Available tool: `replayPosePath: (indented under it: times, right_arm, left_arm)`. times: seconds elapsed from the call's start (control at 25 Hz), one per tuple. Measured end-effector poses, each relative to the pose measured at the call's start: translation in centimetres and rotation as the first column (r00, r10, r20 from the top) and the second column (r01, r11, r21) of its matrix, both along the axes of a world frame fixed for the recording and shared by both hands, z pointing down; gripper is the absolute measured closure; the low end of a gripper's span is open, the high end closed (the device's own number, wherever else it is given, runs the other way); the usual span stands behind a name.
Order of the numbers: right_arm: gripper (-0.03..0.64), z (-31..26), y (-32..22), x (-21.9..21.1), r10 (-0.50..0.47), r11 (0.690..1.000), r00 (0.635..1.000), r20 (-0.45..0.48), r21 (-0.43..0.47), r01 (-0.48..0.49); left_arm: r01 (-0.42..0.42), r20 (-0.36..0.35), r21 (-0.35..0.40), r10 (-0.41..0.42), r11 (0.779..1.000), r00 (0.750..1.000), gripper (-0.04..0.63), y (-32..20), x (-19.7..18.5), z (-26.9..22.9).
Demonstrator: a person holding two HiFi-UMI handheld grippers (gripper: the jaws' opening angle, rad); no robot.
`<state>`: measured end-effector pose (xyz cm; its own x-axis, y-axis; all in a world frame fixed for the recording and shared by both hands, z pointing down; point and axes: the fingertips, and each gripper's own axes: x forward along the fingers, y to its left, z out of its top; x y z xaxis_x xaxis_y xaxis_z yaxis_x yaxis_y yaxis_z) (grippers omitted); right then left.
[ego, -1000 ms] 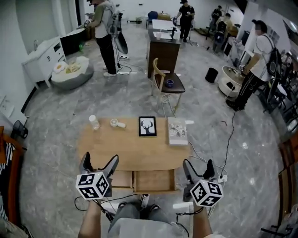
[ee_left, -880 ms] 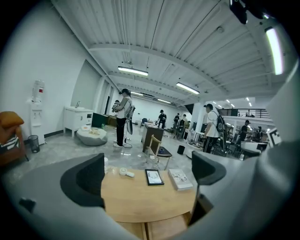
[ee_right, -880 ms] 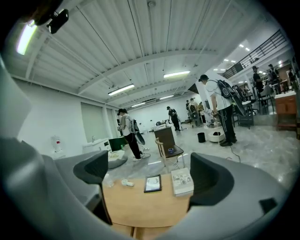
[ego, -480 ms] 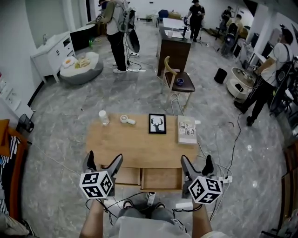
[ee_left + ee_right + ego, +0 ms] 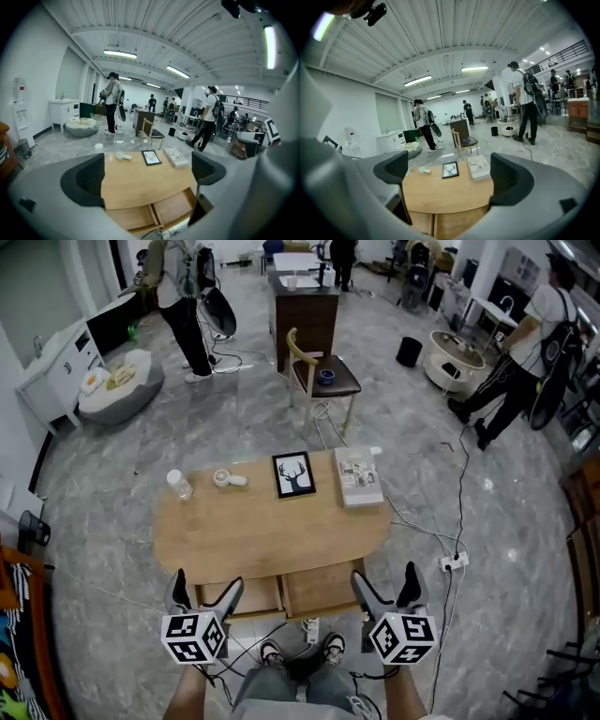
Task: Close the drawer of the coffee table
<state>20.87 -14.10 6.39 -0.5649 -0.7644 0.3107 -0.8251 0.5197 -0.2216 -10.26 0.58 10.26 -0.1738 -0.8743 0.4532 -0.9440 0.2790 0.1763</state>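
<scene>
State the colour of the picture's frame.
Black; the picture frame shows best in the head view.

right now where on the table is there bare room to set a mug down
The near half of the table is bare, from the edge above the open drawers up to the row of things. The far edge is crowded: bottle, white gadget, frame, book, with only narrow gaps between them.
</scene>
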Motion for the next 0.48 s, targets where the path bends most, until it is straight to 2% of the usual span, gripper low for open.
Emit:
replayPosePath:
  times: [0.2,0.36,0.48]
  right_arm:
    - [0.064,6.9,1.3,1.8,0.059,0.994,0.998,-0.020,-0.094,-0.061]
    - [0.064,13.3,1.7,2.2,0.068,0.985,0.996,-0.048,-0.155,-0.075]
    - [0.064,18.5,2.0,2.2,0.082,0.978,0.995,-0.055,-0.190,-0.092]
  left_arm:
    - [-0.078,-0.034,-0.095,0.075,0.992,0.997,0.020,-0.7,1.7,6.0]
    - [-0.163,-0.049,-0.165,0.157,0.973,0.986,0.020,-1.5,3.7,11.6]
    - [-0.186,-0.058,-0.219,0.178,0.958,0.982,0.021,-1.7,4.1,16.6]
